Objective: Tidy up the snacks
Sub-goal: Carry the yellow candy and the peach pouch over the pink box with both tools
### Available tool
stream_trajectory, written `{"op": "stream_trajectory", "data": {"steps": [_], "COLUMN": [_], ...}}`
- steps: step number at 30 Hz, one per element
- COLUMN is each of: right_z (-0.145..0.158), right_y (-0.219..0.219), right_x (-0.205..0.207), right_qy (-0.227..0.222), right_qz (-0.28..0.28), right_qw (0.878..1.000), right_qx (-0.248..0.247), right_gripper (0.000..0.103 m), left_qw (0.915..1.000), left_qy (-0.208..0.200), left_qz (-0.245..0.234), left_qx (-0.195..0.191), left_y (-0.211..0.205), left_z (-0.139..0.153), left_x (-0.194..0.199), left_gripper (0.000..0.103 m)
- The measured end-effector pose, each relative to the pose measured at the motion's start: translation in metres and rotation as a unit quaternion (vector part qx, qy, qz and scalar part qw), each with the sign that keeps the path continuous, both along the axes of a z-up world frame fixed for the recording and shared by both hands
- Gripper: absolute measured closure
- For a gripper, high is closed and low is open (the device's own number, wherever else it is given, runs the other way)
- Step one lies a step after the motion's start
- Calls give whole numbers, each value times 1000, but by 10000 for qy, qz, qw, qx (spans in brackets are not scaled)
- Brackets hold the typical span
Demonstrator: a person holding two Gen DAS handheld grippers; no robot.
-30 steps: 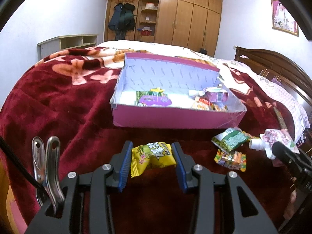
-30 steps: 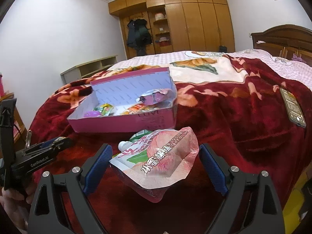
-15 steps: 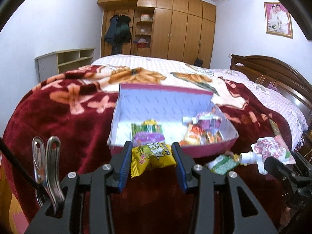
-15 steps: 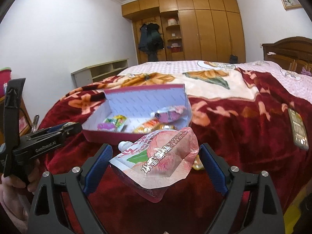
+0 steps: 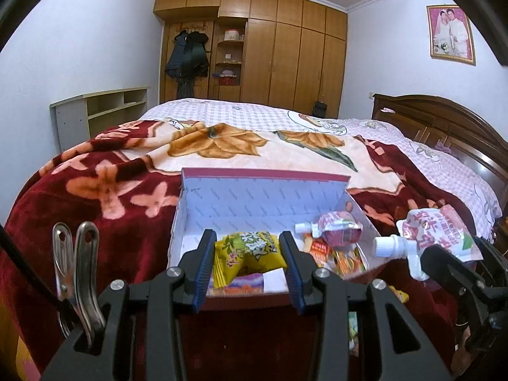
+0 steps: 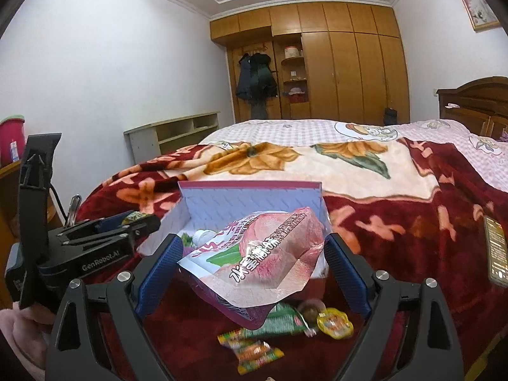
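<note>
On top of the big bed [image 5: 95,197], with its dark red flower blanket [image 6: 397,216], a pink box [image 5: 263,197] is sitting open with its lid standing up at the back. A second ago both grippers were hanging low, close to the blanket in front of the box. Now both are sitting higher, and the box is showing right behind what they are carrying. That probably means two more snacks are about to go in.

The right gripper [image 6: 254,270] is holding a big pink peach pouch [image 6: 263,254] with a white cap. Its fingers are standing wide, one pressing on each side of the pouch. The left gripper [image 5: 247,254] is squeezing a small yellow snack packet [image 5: 250,250]. Its fingers are close together, clamped on the packet, just over the near wall of the box.

Inside the box, a smaller pink pouch [image 5: 339,231] and some orange packets [image 5: 343,257] are already lying at the right end. On the blanket in front, a green packet [image 6: 276,320], an orange packet [image 6: 257,352] and a little yellow jelly cup [image 6: 335,322] are still waiting. A phone [image 6: 497,254] is lying far off to the right.
</note>
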State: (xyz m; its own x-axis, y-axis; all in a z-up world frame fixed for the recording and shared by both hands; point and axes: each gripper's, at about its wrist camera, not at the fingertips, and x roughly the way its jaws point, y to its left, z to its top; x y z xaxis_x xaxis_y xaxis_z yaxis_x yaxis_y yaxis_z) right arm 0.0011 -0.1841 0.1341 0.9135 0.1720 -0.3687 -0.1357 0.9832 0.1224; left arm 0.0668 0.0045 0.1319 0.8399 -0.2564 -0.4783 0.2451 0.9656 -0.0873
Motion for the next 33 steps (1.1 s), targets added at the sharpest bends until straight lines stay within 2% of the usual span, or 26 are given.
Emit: {"op": "stream_trajectory", "data": {"steps": [13,18,23,33], "right_z": [1,-10,-22,-43], "right_y": [5,6,5,4], "right_x": [56,80,99,129], "right_qy": [-115,68,221,497], "right_qz": [-213,-214,-247,-255], "right_qw": [9997,9997,9994,9983], "right_qx": [43,77,97,181], "right_gripper": [11,11,11,11], "left_qw": [9995,9997,9988,9964], "left_qy": [141,160,398,705], "left_qz": [217,206,259,467], "left_qx": [-187,-15,-79,51], "left_y": [1,-7,-8,-9], "left_z": [-12,-27,-41,-66], "left_x": [56,71,90,117], "left_gripper": [60,60,60,60]}}
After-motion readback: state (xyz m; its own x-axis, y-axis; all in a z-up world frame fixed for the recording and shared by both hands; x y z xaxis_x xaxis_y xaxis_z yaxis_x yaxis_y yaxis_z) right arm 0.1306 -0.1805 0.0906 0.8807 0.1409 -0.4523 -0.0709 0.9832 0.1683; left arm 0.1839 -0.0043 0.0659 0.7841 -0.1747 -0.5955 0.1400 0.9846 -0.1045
